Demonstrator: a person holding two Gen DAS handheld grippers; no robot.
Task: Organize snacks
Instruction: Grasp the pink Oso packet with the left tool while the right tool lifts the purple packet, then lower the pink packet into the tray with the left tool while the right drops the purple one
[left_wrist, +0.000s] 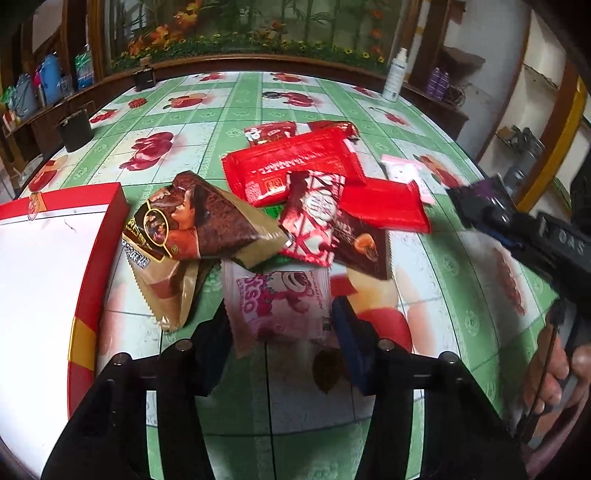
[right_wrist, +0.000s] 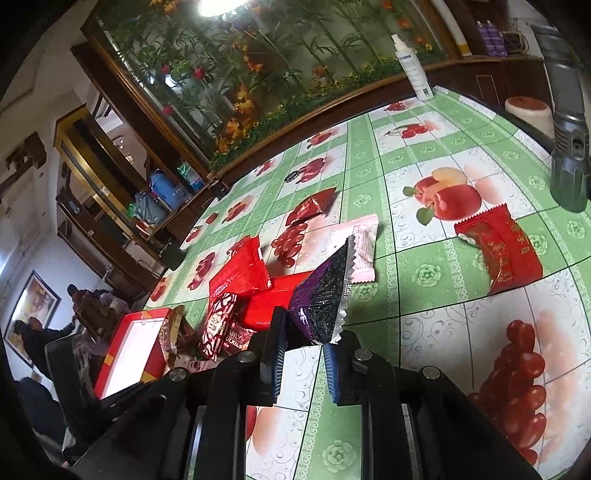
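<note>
My left gripper (left_wrist: 282, 325) is shut on a pink Lotso snack packet (left_wrist: 280, 302) and holds it just above the table. Behind it lies a pile of snacks: a brown-and-gold packet (left_wrist: 184, 232), a red-and-white packet (left_wrist: 314, 218) and a big red packet (left_wrist: 291, 166). A red box with a white inside (left_wrist: 44, 266) sits at the left. My right gripper (right_wrist: 304, 343) is shut on a purple-black snack packet (right_wrist: 321, 295) and holds it up; it also shows in the left wrist view (left_wrist: 484, 203) at the right.
A white spray bottle (right_wrist: 412, 68) stands at the table's far edge. A single red packet (right_wrist: 504, 251) and a pink packet (right_wrist: 360, 243) lie on the green fruit-print tablecloth (right_wrist: 436, 325). A dark cup (left_wrist: 75, 129) stands far left. A dark grey post (right_wrist: 569, 122) stands at the right.
</note>
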